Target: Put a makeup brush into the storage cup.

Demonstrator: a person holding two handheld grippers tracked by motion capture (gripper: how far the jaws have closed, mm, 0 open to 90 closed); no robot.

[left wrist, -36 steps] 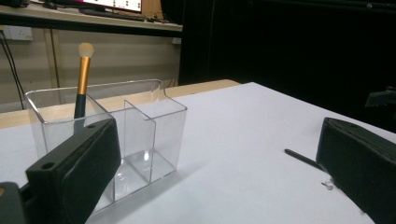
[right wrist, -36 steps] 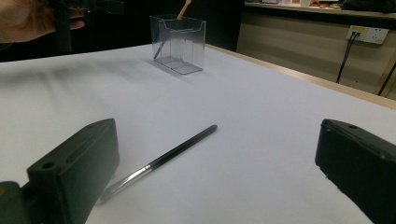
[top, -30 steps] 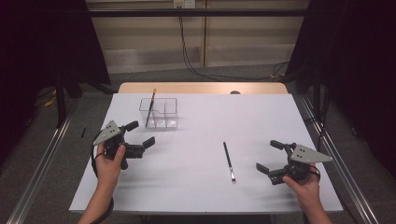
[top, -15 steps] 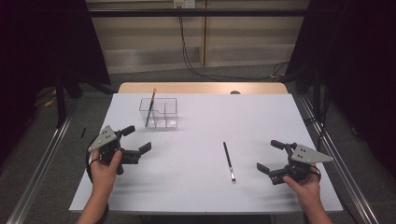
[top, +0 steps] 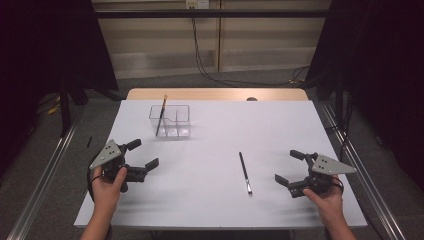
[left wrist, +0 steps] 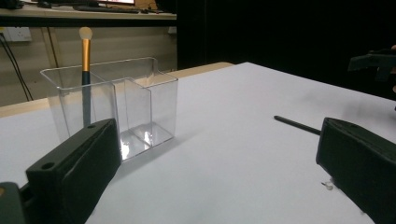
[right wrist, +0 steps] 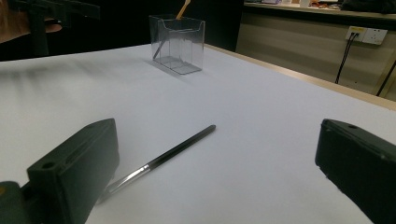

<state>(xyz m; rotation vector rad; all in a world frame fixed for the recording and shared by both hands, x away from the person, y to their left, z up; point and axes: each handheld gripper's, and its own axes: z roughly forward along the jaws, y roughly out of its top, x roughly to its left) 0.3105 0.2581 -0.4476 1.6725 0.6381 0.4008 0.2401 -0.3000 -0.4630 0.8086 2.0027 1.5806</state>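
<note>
Black and slim, the brush (top: pixel 244 173) lies on the white table (top: pixel 210 210) toward its near edge, long axis running near to far. The right gripper (top: pixel 291 169), fingers wide and empty, sits just beside it; the left gripper (top: pixel 142 154), also wide, is well apart.

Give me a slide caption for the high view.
Two open grippers flank a black brush lying on the table.

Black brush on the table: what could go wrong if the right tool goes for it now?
1. The black brush is thin and lies flat on the white table, so the right tool, now open beside it, may slip off it or scrape the surface.
2. The clear organizer looks light; inserting a brush could tip it or knock the orange-handled brush.
</note>
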